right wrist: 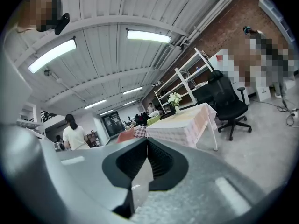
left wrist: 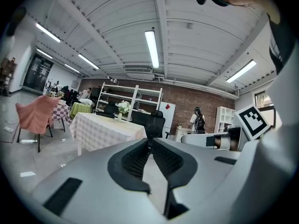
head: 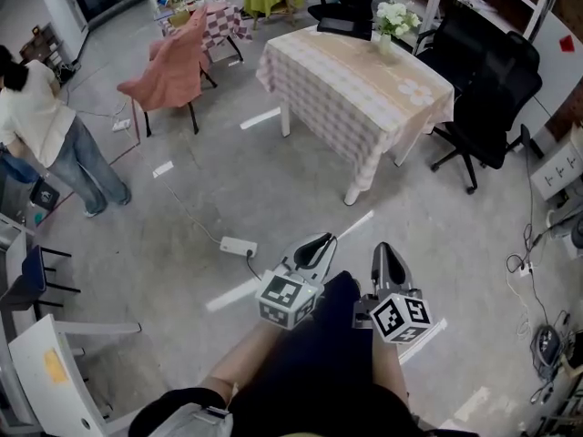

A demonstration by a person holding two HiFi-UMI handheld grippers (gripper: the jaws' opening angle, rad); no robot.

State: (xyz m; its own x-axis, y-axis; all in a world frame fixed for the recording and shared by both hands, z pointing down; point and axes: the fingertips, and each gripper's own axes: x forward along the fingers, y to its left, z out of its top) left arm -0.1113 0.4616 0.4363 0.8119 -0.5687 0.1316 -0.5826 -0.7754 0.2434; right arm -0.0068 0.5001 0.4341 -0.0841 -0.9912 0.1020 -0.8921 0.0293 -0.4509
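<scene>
My left gripper (head: 321,241) and right gripper (head: 384,248) are held side by side low in the head view, over the person's dark lap, with their tips above the concrete floor. Both are shut with nothing between the jaws. In the left gripper view the ribbed pads meet at the tip of the left gripper (left wrist: 150,141), which points up toward the ceiling and a distant table (left wrist: 105,127). In the right gripper view the right gripper (right wrist: 146,141) also has its jaws pressed together. Neither touches anything; the nearest thing is a white power strip (head: 239,245) on the floor.
A table with a checked cloth (head: 355,80) carries a vase of white flowers (head: 393,21). Black office chairs (head: 492,98) stand to its right. A chair draped in pink cloth (head: 178,62) and a person (head: 46,126) are at left. A white chair (head: 55,362) is near left.
</scene>
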